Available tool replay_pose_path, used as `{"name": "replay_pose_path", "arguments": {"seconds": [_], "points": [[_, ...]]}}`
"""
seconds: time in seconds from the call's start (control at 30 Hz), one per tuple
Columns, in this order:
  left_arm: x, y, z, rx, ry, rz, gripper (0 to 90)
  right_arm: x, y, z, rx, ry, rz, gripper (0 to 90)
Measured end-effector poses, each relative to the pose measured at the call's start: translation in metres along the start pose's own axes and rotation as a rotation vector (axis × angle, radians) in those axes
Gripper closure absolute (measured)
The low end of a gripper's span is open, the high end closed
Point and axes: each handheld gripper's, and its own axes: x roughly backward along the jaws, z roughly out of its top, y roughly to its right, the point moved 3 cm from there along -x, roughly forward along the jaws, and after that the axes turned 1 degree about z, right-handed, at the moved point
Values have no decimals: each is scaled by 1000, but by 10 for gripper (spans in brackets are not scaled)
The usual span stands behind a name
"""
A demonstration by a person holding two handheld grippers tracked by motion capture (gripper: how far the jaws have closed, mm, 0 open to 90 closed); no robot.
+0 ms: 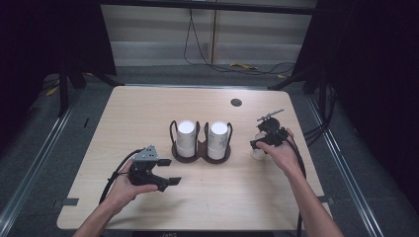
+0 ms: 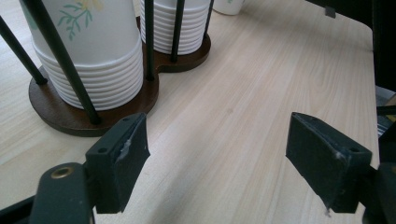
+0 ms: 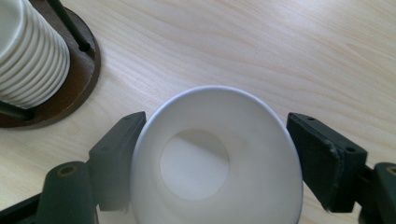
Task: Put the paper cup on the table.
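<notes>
Light wooden desk (image 1: 148,118) is seen from above, rounded corners, a small dark round cap (image 1: 236,102) set into its far side. A dark wooden double holder (image 1: 201,154) with black wire uprights is placed at mid-desk; two stacks of white paper cups are carried in it, upside down, left stack (image 1: 186,138) and right stack (image 1: 218,139) side by side, a green-and-yellow floral print visible on the nearer one in the left gripper view (image 2: 88,51).

Left claw (image 1: 167,171) is held low over the near-left part of the desk, pointing toward the holder, well short of it. Its jaws are spread wide, nothing between them, bare desk seen in the gap in the left gripper view (image 2: 217,158).

Right claw (image 1: 258,143) is held just right of the holder, pointing down. A single white paper cup (image 3: 212,158) is found between its jaws, open mouth facing the camera, inside empty. The cup is seen in the high view (image 1: 258,150) on the desk just beside the holder's right end, partly hidden by the hand. The jaws are parted around the cup: the right pad (image 3: 322,154) is seen with a narrow gap to the rim, the left pad (image 3: 116,154) sits right against the cup wall; whether it presses cannot be told. No pinching is shown.
</notes>
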Motion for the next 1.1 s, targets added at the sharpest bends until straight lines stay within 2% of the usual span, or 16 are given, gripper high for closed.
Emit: {"name": "replay_pose_path", "arguments": {"seconds": [0.07,0.2,0.33,0.4,0.53,0.63,0.7,0.8,0.87,0.97,1.07,1.1], "points": [[1,-1,0,6,-9,20,211,-2,0,0,3,3,4,195],[-1,-2,-1,13,-6,18,211,-4,-1,-1,-1,24,4,179],[-2,-1,-2,3,-12,13,209,-4,-1,-2,-9,38,9,165],[-2,-1,-2,5,-13,16,208,-3,0,-4,-39,53,40,176],[-1,-3,-3,14,-20,26,204,0,2,-6,-53,94,41,170],[-1,-6,-4,41,-7,20,204,2,2,-9,-62,107,47,170],[-1,-7,-5,42,-5,25,200,3,2,-11,-73,121,54,170],[-3,-6,-5,39,-10,17,197,9,3,-11,-70,172,34,170],[-4,-6,-6,36,-16,18,197,13,3,-10,-79,191,50,154],[-4,-5,-7,39,-19,14,197,14,3,-12,-85,183,63,150],[-3,-5,-7,45,-19,7,198,17,3,-14,-107,207,85,149],[-2,-5,-7,49,-15,1,199,18,3,-14,-100,214,83,149]]}}
